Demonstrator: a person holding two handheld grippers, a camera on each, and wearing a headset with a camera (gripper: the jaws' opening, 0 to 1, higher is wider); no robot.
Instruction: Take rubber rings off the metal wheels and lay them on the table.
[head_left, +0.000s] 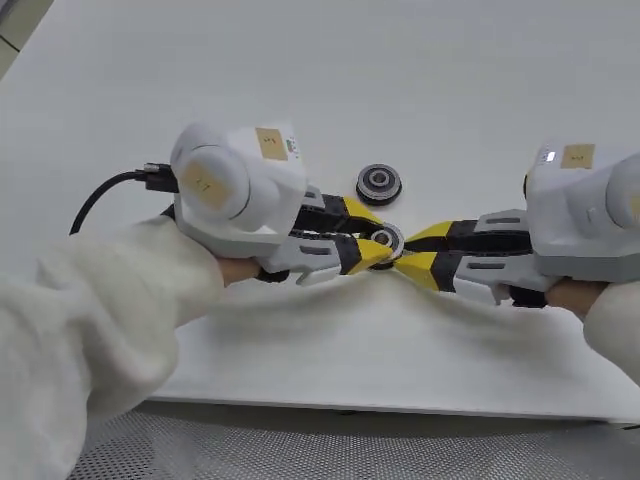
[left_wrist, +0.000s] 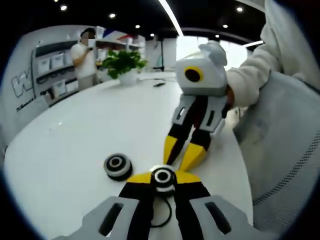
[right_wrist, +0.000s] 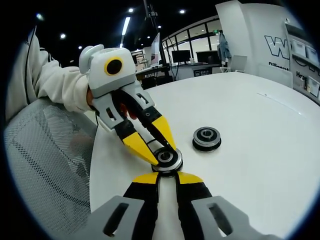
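White sleeves: two; one (head_left: 90, 320) at lower left of the head view, the other at its right edge, each behind a gripper.
Grippers: two, yellow-tipped, tips meeting nose to nose at mid-frame of the head view.
Left gripper (head_left: 378, 237): comes in from the left; jaws clamped on a wheel (left_wrist: 163, 177), one tip on each side of it.
Right gripper (head_left: 408, 252): comes in from the right; jaws drawn almost together, tips at the near rim of that wheel. I cannot tell whether they pinch anything.
Wheels: two, metal with dark rims.
Second wheel (head_left: 379, 182): flat on the table (head_left: 450, 90), just above the clamped one in the head view, near it but apart from both grippers.
Ring (left_wrist: 118, 175): black band around the second wheel.
Stickers: three tan ones (head_left: 270, 143) on the gripper bodies; their marks are too small to read.
Writing: a large "W" (left_wrist: 21, 82) at far left of the left gripper view; another "W" (right_wrist: 280, 46) at upper right of the right gripper view, with blurred letters under it.
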